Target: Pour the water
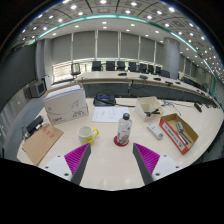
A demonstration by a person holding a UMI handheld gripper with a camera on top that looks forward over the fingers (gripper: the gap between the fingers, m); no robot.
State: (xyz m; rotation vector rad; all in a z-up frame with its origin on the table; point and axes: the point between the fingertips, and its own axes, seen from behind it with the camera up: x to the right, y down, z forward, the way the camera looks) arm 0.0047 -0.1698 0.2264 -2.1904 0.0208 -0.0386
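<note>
While the gripper (110, 158) gapes released, bottle (124, 128) and cup (87, 134) stand ahead

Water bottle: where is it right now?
In the gripper view the water bottle stands upright on the table, just beyond the open gripper, right of the yellow cup.

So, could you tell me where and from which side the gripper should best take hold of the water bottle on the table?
Probably around the middle of the bottle's body, coming straight forward and level from the near side. The bottle stands upright with a narrow capped neck, so its wider straight wall suits the pads better. The gripper is open, with the bottle just ahead of its fingers. The yellow cup stands close beside it, so keep centred.
</note>
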